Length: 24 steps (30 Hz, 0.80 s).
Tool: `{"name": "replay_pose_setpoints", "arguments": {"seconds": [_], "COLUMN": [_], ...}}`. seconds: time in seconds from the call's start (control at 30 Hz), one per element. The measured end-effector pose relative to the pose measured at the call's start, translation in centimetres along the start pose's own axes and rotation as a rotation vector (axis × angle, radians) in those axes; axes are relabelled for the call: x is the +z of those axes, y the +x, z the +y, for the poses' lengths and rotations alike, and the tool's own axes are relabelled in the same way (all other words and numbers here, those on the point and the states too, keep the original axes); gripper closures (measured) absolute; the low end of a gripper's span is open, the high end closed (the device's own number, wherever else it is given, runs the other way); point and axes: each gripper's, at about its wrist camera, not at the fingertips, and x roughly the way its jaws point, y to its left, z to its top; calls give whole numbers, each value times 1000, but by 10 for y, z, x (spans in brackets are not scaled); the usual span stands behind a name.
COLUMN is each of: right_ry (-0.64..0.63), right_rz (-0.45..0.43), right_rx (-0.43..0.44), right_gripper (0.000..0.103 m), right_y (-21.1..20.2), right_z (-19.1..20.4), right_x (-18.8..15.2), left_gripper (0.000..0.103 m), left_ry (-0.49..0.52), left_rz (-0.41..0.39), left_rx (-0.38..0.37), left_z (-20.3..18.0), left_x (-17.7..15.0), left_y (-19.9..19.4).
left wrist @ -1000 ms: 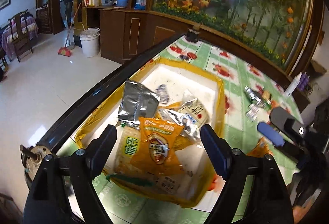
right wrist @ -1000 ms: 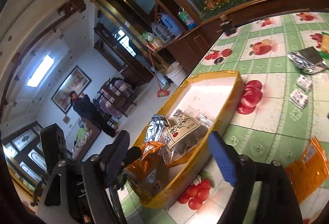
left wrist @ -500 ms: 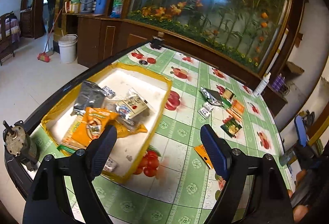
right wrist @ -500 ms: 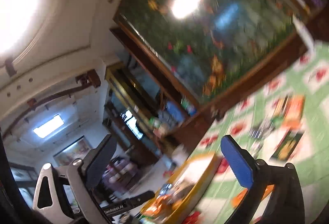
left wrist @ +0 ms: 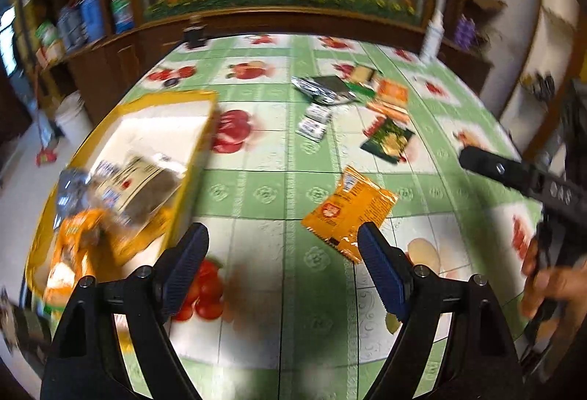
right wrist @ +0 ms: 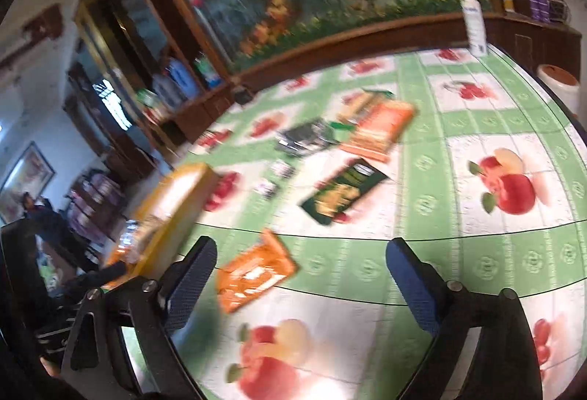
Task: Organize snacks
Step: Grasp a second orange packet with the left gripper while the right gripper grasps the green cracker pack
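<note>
A yellow tray [left wrist: 200, 128] on the left of the table holds several snack packets, blurred. Loose on the green fruit-print cloth lie an orange packet [left wrist: 348, 209], a dark green packet [left wrist: 389, 139], a silver packet [left wrist: 323, 88] and an orange box [left wrist: 392, 94]. My left gripper [left wrist: 284, 268] hangs open over bare cloth, the orange packet just beyond its right finger. My right gripper [right wrist: 302, 281] is wide and its jaws are closing with nothing between them. The orange packet [right wrist: 253, 275] lies flat on the cloth beyond the right gripper's left finger. The dark green packet [right wrist: 343, 194] lies further off.
Two small white packets [left wrist: 315, 119] lie mid-table. A white bottle [right wrist: 475, 22] stands at the far edge by the wooden cabinet. A hand [left wrist: 550, 286] holds the right gripper's body at the right edge. A white bucket [left wrist: 73, 114] stands on the floor; a person [right wrist: 36, 213] stands far left.
Both views have swung right, off the tray and toward the loose snacks. The right view dropped from ceiling to tabletop. The left gripper left the tray, still open.
</note>
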Motion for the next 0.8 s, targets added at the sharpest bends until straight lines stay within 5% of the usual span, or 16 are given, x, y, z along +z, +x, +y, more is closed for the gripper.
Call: {"name": "replay_pose_setpoints", "arguments": {"seconds": [0.13,0.57,0.8], "right_ry": [32,70,-14], "right_rz": [82,165,160], "right_rx": [-40,-231,-362], "right_gripper": [10,11,9], "right_y": [29,106,128], "right_z": [-7,6,16], "right_x": [2,28,37], "left_gripper": [19,19,19], "left_ry": [105,248,338], "left_rz": [34,62,83], "left_rx": [5,-58,-98], "left_z": [-16,-31,-44], "left_x": [5,16,14], "left_y": [23,63,76]}}
